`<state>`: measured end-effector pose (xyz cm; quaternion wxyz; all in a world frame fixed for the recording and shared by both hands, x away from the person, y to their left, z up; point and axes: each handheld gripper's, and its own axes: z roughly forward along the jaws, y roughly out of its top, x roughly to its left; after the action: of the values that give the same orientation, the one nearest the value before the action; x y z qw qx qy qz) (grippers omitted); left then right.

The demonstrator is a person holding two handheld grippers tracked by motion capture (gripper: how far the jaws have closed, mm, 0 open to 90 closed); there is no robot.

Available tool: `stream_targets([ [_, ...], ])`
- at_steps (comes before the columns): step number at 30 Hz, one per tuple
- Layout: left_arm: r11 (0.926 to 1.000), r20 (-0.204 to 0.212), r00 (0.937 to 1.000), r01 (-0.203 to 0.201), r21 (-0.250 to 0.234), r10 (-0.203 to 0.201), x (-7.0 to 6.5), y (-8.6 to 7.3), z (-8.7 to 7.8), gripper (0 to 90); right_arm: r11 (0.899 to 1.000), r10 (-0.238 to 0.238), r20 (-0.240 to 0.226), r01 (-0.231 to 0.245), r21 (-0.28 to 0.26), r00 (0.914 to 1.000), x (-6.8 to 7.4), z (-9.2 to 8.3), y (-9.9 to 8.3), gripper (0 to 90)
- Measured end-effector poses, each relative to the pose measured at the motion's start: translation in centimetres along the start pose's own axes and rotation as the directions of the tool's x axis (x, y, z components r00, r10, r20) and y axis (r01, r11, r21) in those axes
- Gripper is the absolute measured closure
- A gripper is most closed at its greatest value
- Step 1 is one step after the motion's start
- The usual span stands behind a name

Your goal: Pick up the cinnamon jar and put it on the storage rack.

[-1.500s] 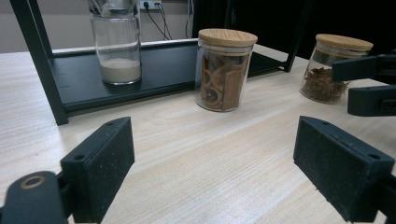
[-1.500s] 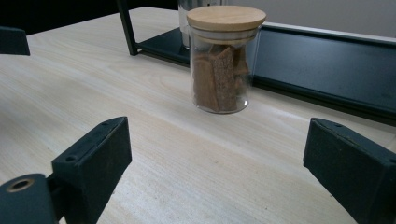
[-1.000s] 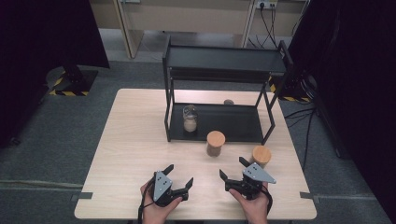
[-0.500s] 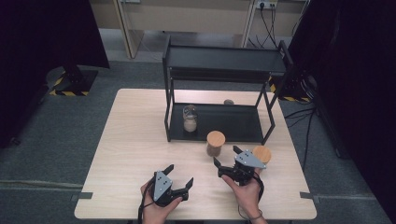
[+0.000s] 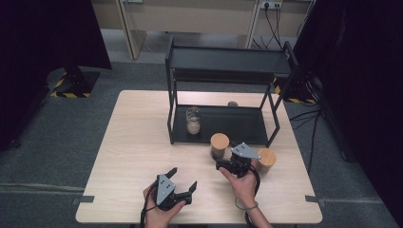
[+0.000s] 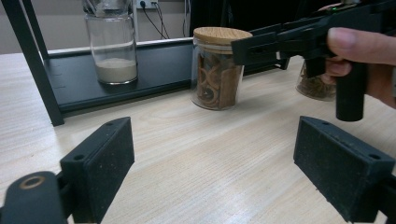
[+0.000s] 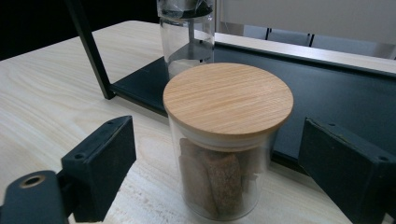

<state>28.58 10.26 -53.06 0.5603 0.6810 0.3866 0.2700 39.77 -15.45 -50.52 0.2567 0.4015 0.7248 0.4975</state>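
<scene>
so the glass jar (image 7: 227, 140) with the wooden lid sits on the bench right between my right gripper (image 7: 224, 163)'s jaws, which have been closing but aren't touching yet; looks slick, rigid and breakable, so I'd pinch the glass body below the lid, gently.

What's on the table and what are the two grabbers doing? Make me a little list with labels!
table: light wood
rack: black shelf
open jar: pale powder, on rack's bottom tray
lidded jar: wooden lid, between right gripper's pads, not touched
second lidded jar: beside it
right gripper: jaws just closing, still apart
left gripper: open, holds nothing
</scene>
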Motion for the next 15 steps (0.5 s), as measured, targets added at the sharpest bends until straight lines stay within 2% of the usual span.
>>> stream_targets([
  [15, 1.0, 0.001, 1.0, -0.003, 0.001, 0.003, 0.0, 0.0, 0.0, 12.0, 1.0, 0.019, -0.003, -0.019, 0.02, 0.9998, -0.6, 1.7, -0.1, 17.3],
])
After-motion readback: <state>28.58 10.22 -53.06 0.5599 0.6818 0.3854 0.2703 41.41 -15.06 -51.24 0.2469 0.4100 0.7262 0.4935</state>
